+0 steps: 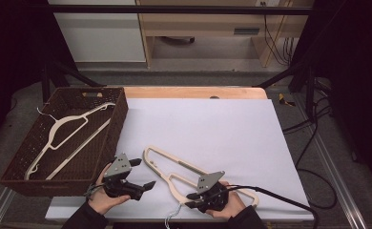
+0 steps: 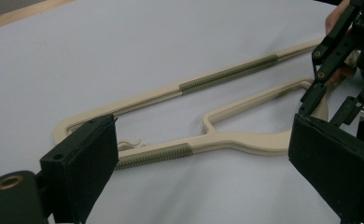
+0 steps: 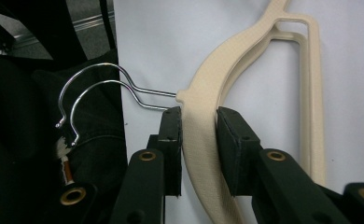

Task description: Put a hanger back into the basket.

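A cream plastic hanger (image 1: pixel 173 185) with green ribbed strips (image 2: pixel 227 74) lies on the white sheet (image 1: pixel 212 124), near its front edge. Two wire hooks (image 3: pixel 91 88) stick out side by side at its neck, so a second hanger may lie under it; I cannot tell. My right gripper (image 1: pixel 191 200) is shut on the hanger's thick neck (image 3: pixel 203 107), one pad on each side, just below the hooks. My left gripper (image 1: pixel 145 172) stands open beside the hanger's left end, its jaws wide apart and holding nothing. In the left gripper view the right gripper (image 2: pixel 339 51) is at the far right.
A brown woven basket (image 1: pixel 118 126) stands at the left edge of the table with a cream hanger (image 1: pixel 65 126) inside it. The bare wooden table edge (image 1: pixel 193 92) runs behind the sheet. Black cables (image 1: pixel 313 143) hang past the right side.
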The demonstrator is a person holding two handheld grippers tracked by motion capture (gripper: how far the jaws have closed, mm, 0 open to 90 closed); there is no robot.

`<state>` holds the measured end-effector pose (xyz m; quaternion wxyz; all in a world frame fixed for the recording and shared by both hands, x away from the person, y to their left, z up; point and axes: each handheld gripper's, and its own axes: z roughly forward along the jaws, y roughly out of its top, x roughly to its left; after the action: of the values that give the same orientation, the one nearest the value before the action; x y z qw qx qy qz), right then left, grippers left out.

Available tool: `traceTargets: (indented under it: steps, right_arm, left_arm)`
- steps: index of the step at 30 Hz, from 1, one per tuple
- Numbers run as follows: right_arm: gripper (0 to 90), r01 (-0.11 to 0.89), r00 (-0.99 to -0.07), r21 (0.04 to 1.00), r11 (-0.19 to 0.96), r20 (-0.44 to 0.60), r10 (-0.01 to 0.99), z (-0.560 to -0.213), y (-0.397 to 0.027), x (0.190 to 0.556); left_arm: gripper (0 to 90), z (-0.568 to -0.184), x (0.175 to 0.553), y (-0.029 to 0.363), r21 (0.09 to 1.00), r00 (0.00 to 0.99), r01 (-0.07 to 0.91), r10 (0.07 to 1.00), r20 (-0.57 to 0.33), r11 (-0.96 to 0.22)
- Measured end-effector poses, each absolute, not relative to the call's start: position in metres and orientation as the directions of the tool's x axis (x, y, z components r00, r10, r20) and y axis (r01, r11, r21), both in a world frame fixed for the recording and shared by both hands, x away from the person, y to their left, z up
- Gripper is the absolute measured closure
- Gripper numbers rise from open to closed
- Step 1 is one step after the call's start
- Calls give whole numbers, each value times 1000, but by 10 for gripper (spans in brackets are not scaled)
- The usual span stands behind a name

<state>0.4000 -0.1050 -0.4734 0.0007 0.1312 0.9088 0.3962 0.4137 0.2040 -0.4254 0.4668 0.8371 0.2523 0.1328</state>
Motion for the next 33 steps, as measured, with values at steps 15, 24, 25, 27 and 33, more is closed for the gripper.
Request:
traceTargets:
  steps: [15, 24, 25, 27, 33]
  right_arm:
    - [721, 272, -959, 748, 606, 156, 238, -460, -112, 403]
    - [722, 272, -960, 765, 584, 170, 224, -454, -115, 402]
    - [722, 273, -959, 767, 581, 172, 224, -453, -116, 402]
    - [723, 269, -961, 772, 576, 169, 221, -450, -117, 402]
    - [724, 271, -960, 782, 561, 177, 216, -446, -118, 400]
  left_arm:
    - [117, -440, 413, 170, 761, 921, 139, 365, 135, -633]
    - [165, -450, 411, 141, 686, 940, 6, 237, 244, -727]
    - [173, -450, 410, 139, 685, 940, -9, 228, 255, -729]
    - [195, -449, 409, 136, 683, 938, -34, 213, 274, -729]
    - [294, -451, 407, 120, 648, 925, -128, 145, 351, -750]
